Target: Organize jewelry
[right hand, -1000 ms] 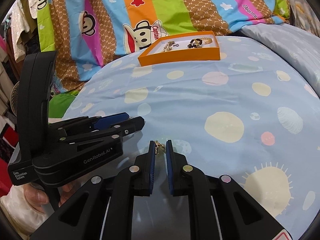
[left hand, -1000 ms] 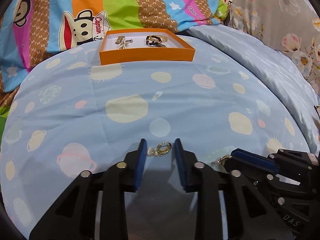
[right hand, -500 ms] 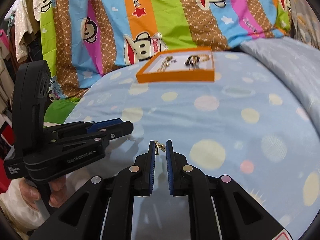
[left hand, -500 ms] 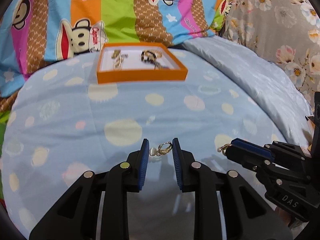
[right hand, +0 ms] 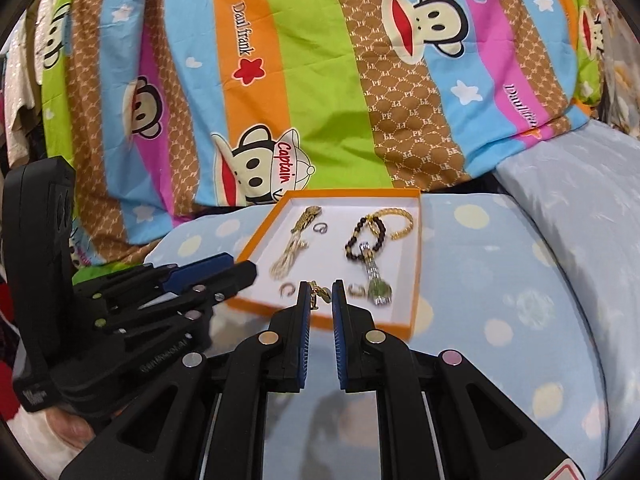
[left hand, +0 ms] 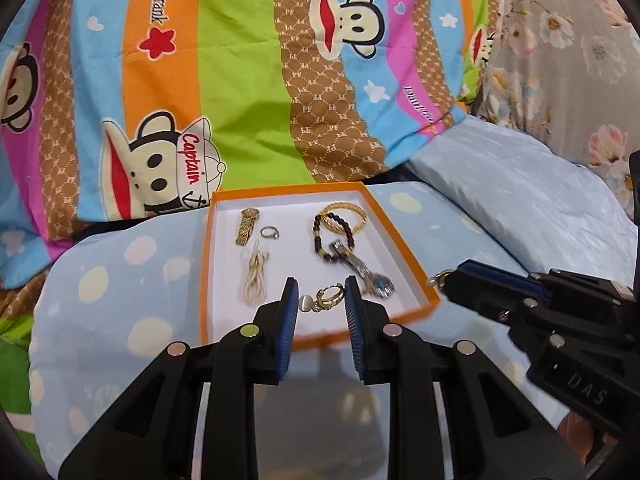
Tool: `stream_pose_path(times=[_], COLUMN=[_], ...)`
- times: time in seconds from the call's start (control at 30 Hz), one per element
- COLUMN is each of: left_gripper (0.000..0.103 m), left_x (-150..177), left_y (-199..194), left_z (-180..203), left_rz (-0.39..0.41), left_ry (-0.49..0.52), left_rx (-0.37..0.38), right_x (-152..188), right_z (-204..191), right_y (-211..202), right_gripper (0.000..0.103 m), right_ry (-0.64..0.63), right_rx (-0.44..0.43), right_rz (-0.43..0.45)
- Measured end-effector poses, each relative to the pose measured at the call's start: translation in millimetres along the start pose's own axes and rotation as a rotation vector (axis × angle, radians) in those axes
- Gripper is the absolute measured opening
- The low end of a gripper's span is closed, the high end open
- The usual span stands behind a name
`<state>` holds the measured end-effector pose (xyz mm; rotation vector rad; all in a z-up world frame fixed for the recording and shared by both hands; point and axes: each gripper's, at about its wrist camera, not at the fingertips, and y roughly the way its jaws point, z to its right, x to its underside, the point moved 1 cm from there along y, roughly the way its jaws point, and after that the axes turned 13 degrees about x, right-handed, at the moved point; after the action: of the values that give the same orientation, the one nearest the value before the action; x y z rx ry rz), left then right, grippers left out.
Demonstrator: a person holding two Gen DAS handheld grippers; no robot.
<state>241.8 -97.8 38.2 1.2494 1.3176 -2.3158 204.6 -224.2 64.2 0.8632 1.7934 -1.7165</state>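
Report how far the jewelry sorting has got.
Done: the orange box already holds a gold watch, a small ring, a beaded bracelet, a gold bangle and other pieces. In hand: the left hand-held gripper carries a gold earring with a pale bead; the right hand-held gripper pinches its apparent match. Left: set both in the box.

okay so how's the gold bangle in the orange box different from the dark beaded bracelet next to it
The gold bangle is one shiny, solid-looking band; the dark beaded bracelet is a string of separate round beads. The bangle lies nearer the far wall of the orange box, the beaded bracelet closer in, with a watch overlapping it. Both lie flat and overlap each other.
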Motion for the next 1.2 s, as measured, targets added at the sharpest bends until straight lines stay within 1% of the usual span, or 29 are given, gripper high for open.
stream_pose_path(times=[0.17,0.23,0.33,0.4,0.47,0.53,0.6,0.7,0.77,0.83,0.9,0.97,1.0,1.1,1.2], left_gripper=[0.023,0.023,0.024,0.024,0.030,0.043,0.046,0.055,0.056,0.057,0.059,0.059,0.059,0.066,0.066], left_x=[-10.9,-11.8,-10.5,-9.8,-10.9,-12.2,-15.0,-19.9,-22.2,-22.7,-20.8,-15.7,-12.8,2.9,22.2], left_y=[51.0,68.0,80.3,82.6,83.9,81.2,76.4,63.7,51.5,35.0,19.1,1.0,-6.6,-29.2,-43.2], left_z=[-21.7,-31.1,-41.5,-45.5,-50.9,-55.5,-58.3,-60.2,-58.7,-53.8,-48.2,-40.1,-37.1,-26.9,-13.6], left_rz=[-0.050,-0.072,-0.088,-0.084,-0.085,-0.070,-0.052,-0.017,0.009,0.038,0.059,0.077,0.084,0.093,0.093], left_ry=[-0.032,-0.051,-0.075,-0.085,-0.106,-0.124,-0.137,-0.158,-0.159,-0.145,-0.131,-0.111,-0.105,-0.093,-0.068], left_rx=[-0.028,-0.034,-0.022,-0.015,-0.010,-0.002,0.007,0.021,0.021,0.005,-0.011,-0.031,-0.037,-0.041,-0.072], right_x=[-14.1,-14.2,-14.7,-14.4,-15.0,-16.2,-18.3,-21.3,-22.0,-21.4,-17.7,-9.1,-5.3,13.9,36.1], right_z=[2.6,2.6,3.7,3.4,5.2,7.9,8.9,11.4,15.2,17.9,21.2,23.5,24.0,19.9,13.2], right_y=[59.8,73.5,92.6,100.7,103.7,103.2,100.4,90.5,78.8,65.5,46.5,25.0,17.5,-10.6,-27.5], right_gripper=[0.010,0.011,0.011,0.011,0.012,0.013,0.013,0.014,0.014,0.015,0.020,0.029,0.030,0.030,0.036], right_ry=[0.025,0.026,0.031,0.024,0.034,0.050,0.053,0.060,0.074,0.075,0.071,0.066,0.062,0.035,0.024], right_rx=[-0.002,0.007,-0.001,-0.013,-0.029,-0.054,-0.067,-0.067,-0.069,-0.057,-0.039,-0.014,-0.005,0.045,0.072], right_rz=[-0.058,-0.072,-0.097,-0.108,-0.107,-0.098,-0.087,-0.055,-0.033,-0.008,0.026,0.059,0.068,0.093,0.091])
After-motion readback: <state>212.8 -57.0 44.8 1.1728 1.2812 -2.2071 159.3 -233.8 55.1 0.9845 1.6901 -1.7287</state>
